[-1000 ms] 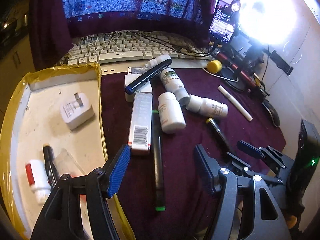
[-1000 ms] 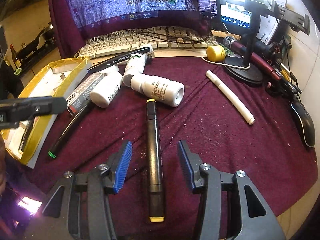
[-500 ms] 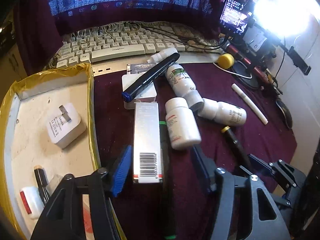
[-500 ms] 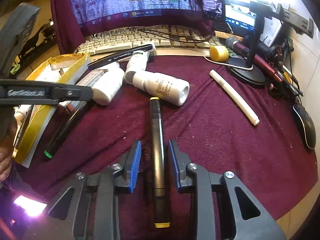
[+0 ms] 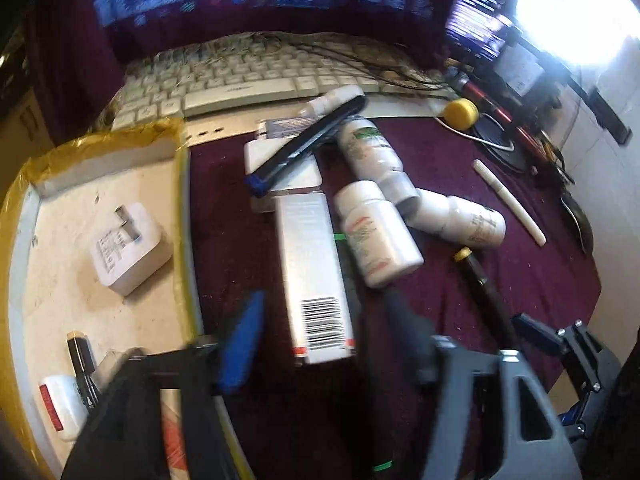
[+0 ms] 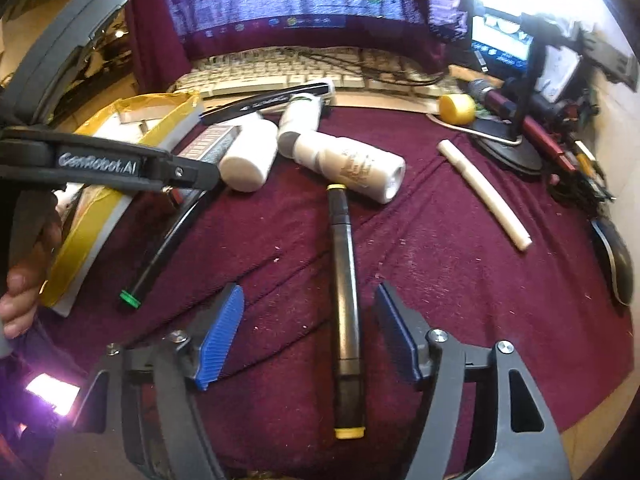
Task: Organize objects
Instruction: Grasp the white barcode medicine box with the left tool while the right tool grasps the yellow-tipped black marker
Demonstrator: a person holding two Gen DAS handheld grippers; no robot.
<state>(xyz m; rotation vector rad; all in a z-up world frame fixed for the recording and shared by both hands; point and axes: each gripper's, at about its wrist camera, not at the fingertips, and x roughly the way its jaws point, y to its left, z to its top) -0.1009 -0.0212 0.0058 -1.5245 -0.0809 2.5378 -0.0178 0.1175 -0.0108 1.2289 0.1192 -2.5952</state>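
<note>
Right wrist view, marker: black marker with yellow end caps (image 6: 347,304) lies lengthwise on the maroon cloth (image 6: 460,272), between the two blue pads, touching neither.
Right gripper (image 6: 310,334): jaws have just been opening and stand wide apart; nothing clamped; it points steeply down at the cloth.
Left wrist view, carton: long white carton with a barcode (image 5: 314,276) lies flat on the cloth, its barcode end between the pads.
Left gripper (image 5: 320,340): jaws have just been opening; fingers spread, gripping nothing. Its right pad is blurred.
Green-capped pen: thin black pen with green end caps (image 5: 360,360) lies just beside the carton, partly hidden behind the finger.
Bottles: three white plastic pill bottles (image 5: 376,232) lie on their sides in a touching cluster beyond the carton.
Tray: yellow-taped shallow tray (image 5: 24,184) sits left of the cloth, holding a white plug adapter (image 5: 128,248).
Legibility: left view is motion-blurred; label text unreadable.
Hand: fingers (image 6: 20,292) wrap the left tool's handle at the right view's left edge.
</note>
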